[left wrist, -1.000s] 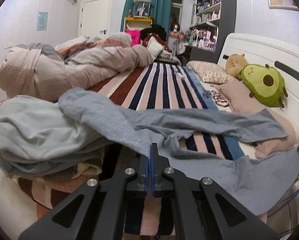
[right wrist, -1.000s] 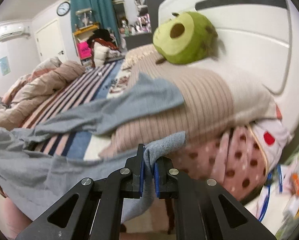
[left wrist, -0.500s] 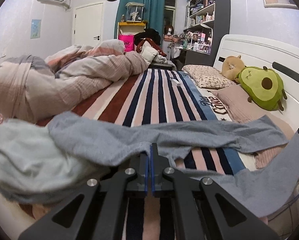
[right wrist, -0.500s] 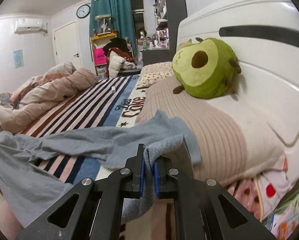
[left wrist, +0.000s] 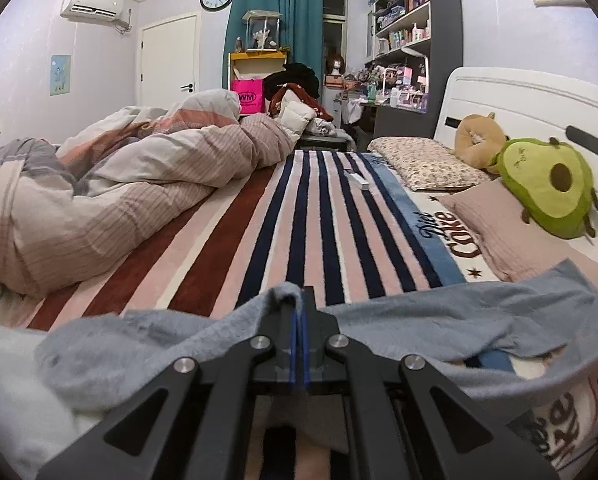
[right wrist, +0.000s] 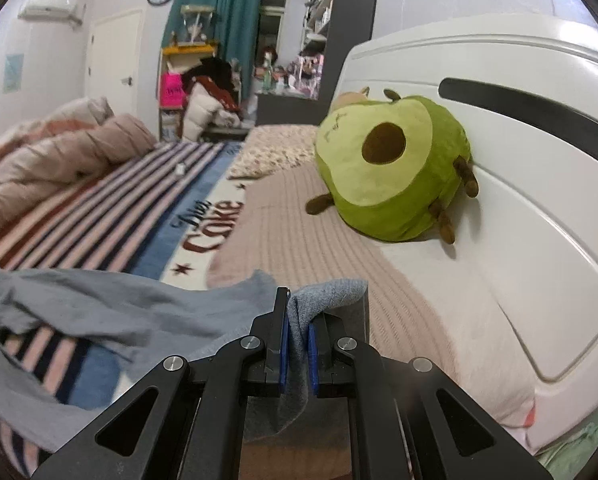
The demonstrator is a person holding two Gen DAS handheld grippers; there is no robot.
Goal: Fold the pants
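The grey pants (left wrist: 439, 320) lie stretched across the near end of the striped bed. My left gripper (left wrist: 299, 312) is shut on one edge of the pants, with cloth bunched over its left finger. My right gripper (right wrist: 298, 320) is shut on another edge of the pants (right wrist: 139, 312), a fold of grey cloth pinched between its blue pads. One leg runs left from it over the blanket. The part of the pants hanging below both grippers is hidden.
The striped blanket (left wrist: 299, 220) covers the bed. A rumpled duvet (left wrist: 119, 184) lies at the left. A pink pillow (right wrist: 319, 240), an avocado plush (right wrist: 391, 172) and the white headboard (right wrist: 539, 200) are at the right. A pale garment (left wrist: 15, 380) lies near left.
Both grippers have risen and moved forward over the bed, carrying the pants along. The pale clothes pile has dropped low in the left view, and the avocado plush looms closer in the right view.
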